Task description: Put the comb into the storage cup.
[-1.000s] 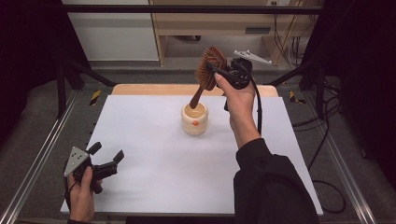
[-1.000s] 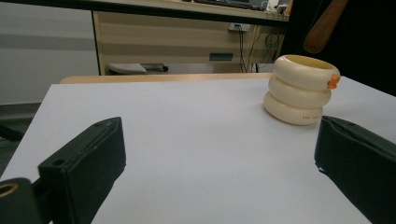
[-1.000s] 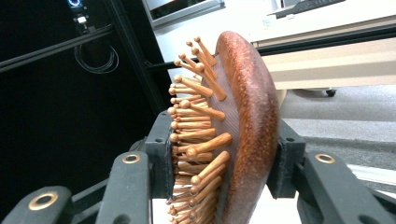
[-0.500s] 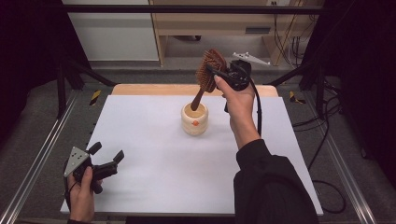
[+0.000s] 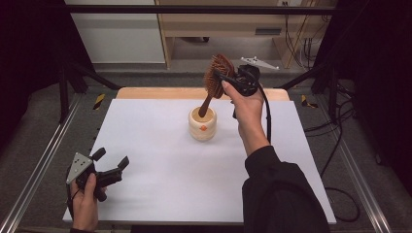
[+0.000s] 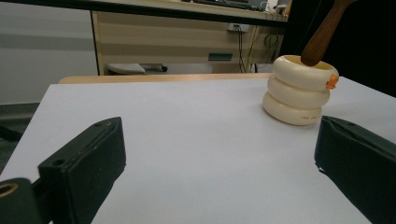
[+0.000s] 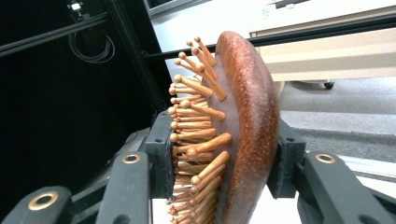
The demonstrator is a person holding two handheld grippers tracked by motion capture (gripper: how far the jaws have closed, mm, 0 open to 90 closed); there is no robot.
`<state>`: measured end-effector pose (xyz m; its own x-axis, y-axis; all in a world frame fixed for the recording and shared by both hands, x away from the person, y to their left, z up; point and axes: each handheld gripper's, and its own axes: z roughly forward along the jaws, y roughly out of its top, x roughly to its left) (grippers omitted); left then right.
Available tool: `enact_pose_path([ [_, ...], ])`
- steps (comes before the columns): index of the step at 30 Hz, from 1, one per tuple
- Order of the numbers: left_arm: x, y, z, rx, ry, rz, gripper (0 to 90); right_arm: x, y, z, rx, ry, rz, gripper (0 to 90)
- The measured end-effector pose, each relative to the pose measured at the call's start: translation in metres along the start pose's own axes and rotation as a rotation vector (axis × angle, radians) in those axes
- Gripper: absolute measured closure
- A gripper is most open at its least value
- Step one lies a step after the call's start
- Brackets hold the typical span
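Well, we've got right gripper (image 5: 224,79) clamped on hairbrush (image 5: 217,73), handle in cup (image 5: 202,124) mid-mat; left gripper (image 5: 111,163) open near mat (image 5: 160,165) corner; cup print unreadable.

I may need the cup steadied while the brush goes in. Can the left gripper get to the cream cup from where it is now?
Probably yes. The left gripper sits open at the table's near left corner, and bare white tabletop lies between it and the cream cup. Only the hairbrush handle stands in the cup's mouth.
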<state>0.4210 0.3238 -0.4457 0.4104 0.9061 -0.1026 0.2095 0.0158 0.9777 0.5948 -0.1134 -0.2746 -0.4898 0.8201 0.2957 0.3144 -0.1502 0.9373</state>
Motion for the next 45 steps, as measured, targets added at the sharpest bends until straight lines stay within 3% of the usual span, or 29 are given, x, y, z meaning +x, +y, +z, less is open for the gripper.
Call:
enact_pose_path([
  [45,0.0,0.0,0.0,-0.002,-0.004,-0.003,2.1,-0.003,-0.017,0.009,0.037,-0.005,-0.01,53.0],
])
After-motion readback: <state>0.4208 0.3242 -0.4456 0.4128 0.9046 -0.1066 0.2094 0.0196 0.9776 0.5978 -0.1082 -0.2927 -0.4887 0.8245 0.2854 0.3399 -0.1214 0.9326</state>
